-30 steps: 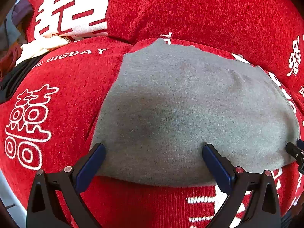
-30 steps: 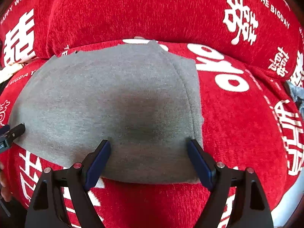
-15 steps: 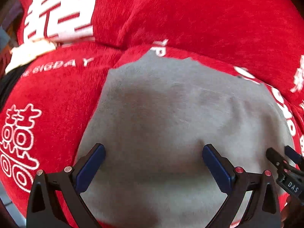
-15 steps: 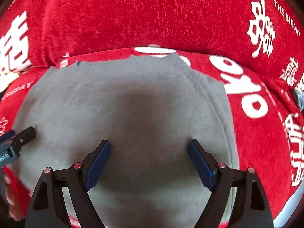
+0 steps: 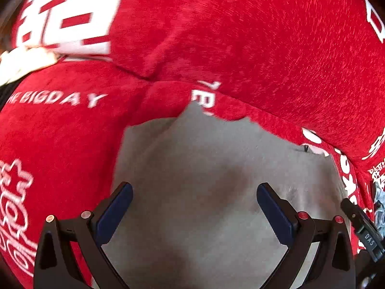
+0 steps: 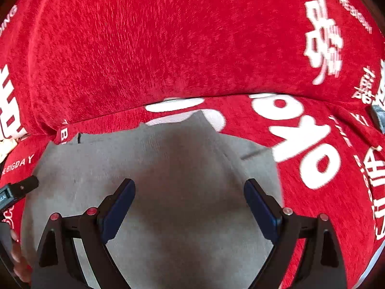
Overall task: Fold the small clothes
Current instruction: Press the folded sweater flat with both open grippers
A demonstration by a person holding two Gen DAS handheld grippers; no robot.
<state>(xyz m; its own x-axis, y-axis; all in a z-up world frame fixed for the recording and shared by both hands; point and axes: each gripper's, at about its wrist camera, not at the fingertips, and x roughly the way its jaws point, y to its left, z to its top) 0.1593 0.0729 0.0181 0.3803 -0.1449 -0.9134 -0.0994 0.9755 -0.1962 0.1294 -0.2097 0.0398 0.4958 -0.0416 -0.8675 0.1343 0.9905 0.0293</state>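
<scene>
A flat grey garment (image 5: pixel 216 163) lies on the red seat cushion (image 5: pixel 60 144), its far edge close to the backrest. My left gripper (image 5: pixel 193 187) hovers over the garment's left part, open, with only cloth beneath its fingers. My right gripper (image 6: pixel 189 183) hangs over the garment (image 6: pixel 180 154) nearer its right edge; its jaws are opening and grip nothing. Each gripper shows at the edge of the other's view: the right gripper (image 5: pixel 361 224) and the left gripper (image 6: pixel 19 190). The garment's near edge is out of view.
The red backrest (image 5: pixel 240 36) with white lettering rises just beyond the garment. A cream cloth (image 5: pixel 21 62) lies at the far left of the seat. A grey-blue item (image 6: pixel 377 118) sits at the right edge. A hand (image 6: pixel 16 257) shows at the lower left.
Both grippers have moved forward across the grey garment toward the backrest. Its near edge, seen under the fingers a second ago, has dropped out of view. The right jaws stand slightly wider.
</scene>
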